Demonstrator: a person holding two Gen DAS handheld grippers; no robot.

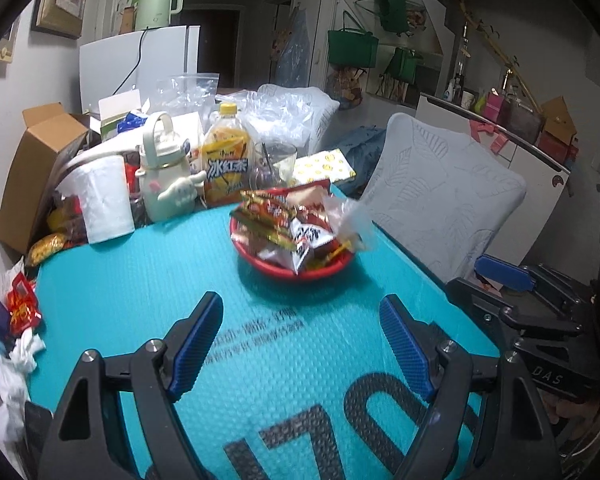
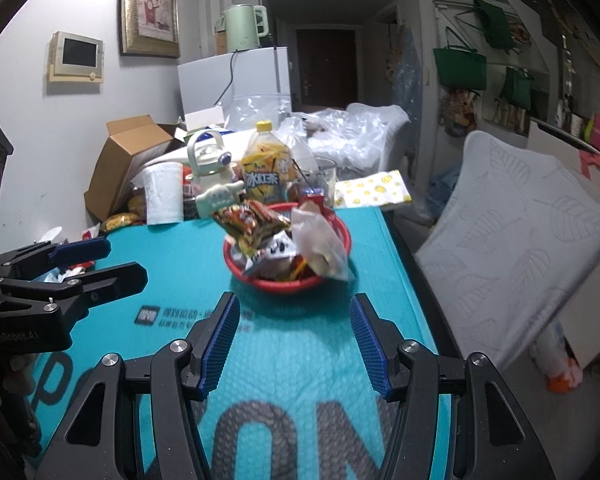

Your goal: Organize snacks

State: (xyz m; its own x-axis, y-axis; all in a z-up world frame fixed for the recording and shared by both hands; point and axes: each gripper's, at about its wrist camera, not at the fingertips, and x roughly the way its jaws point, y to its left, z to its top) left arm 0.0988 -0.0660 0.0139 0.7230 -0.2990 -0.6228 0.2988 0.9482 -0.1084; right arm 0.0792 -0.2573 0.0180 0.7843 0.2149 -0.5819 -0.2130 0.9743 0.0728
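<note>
A red basket (image 1: 284,273) (image 2: 284,285) heaped with snack packets (image 1: 272,216) (image 2: 252,220) stands on the teal mat (image 1: 148,272) (image 2: 180,256), past both grippers. My left gripper (image 1: 300,304) is open over the mat, short of the basket, with nothing between its blue pads. My right gripper (image 2: 295,303) is also open and empty, its jaws narrower, just short of the basket. Each gripper shows in the other's view: the right gripper (image 1: 466,276) at the mat's right edge, the left gripper (image 2: 126,260) at the left. Loose red snack packets (image 1: 20,308) lie off the mat's left edge.
Behind the basket stand an iced tea bottle (image 1: 226,160) (image 2: 266,168), a white character flask (image 1: 164,176), a paper roll (image 1: 104,204), a glass (image 1: 274,164) and a cardboard box (image 1: 32,172). A cushioned chair (image 1: 444,188) (image 2: 516,236) is close on the right.
</note>
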